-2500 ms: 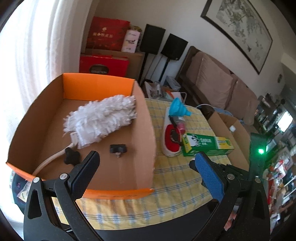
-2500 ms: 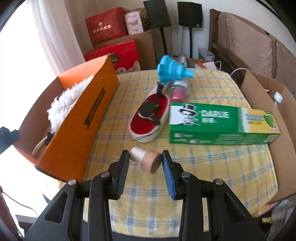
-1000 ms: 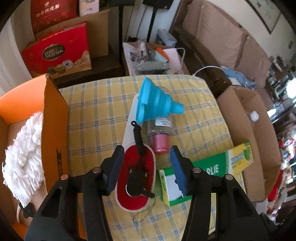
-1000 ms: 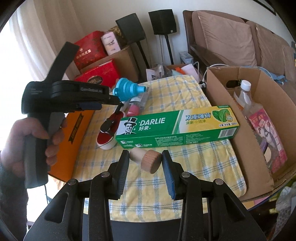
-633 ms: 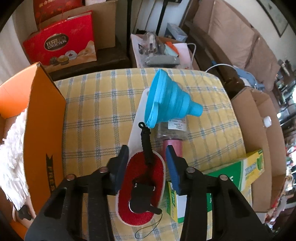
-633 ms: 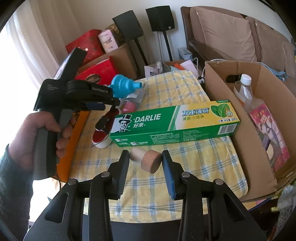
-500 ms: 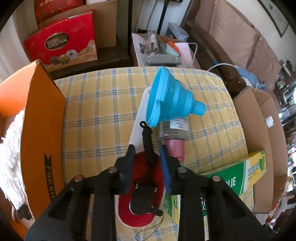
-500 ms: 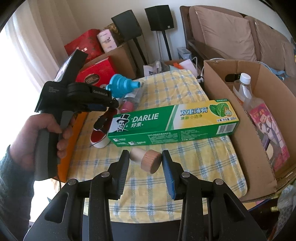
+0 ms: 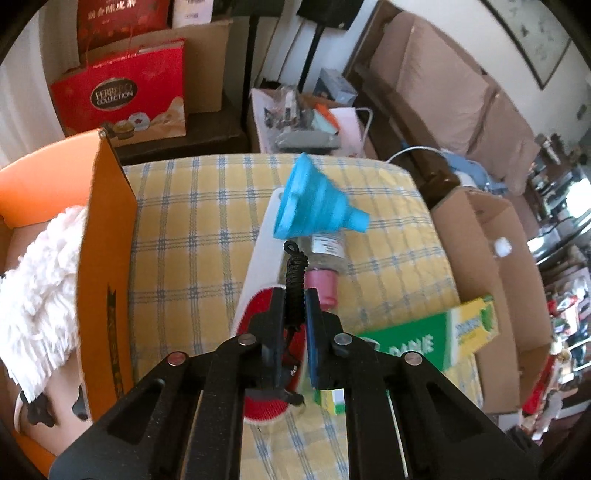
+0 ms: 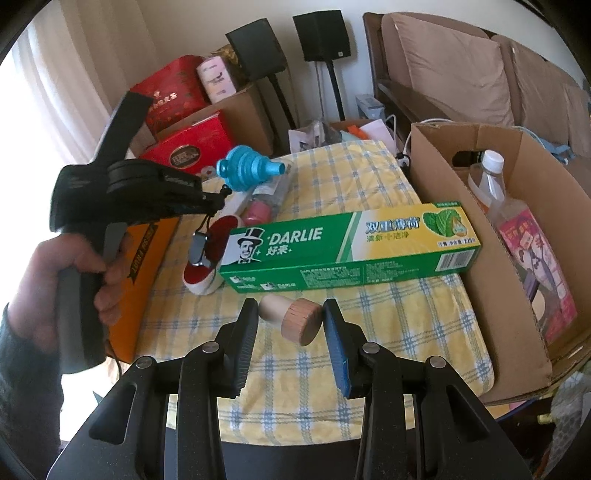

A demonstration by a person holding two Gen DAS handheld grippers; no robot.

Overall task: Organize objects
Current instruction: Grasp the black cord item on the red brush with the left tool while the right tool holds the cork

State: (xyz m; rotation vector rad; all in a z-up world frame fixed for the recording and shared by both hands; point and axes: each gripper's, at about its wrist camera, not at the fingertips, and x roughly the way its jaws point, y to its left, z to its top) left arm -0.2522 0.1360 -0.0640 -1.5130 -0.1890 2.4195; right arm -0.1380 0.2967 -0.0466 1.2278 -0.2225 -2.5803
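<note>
Home living room — brown sofa (image 10: pixel 461 62), standing speakers (image 10: pixel 325 35), framed painting (image 9: pixel 532 37)

Two wrist fisheyes, both above table.
Left looks down close; right lower, farther; shared: blue funnel (image 9: pixel 316 201) at 12, toothpaste box (image 10: pixel 351 247).

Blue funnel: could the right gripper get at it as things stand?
Probably not yet. The right gripper is shut on the wooden stopper, and the toothpaste box lies across the table between it and the blue funnel.
</note>
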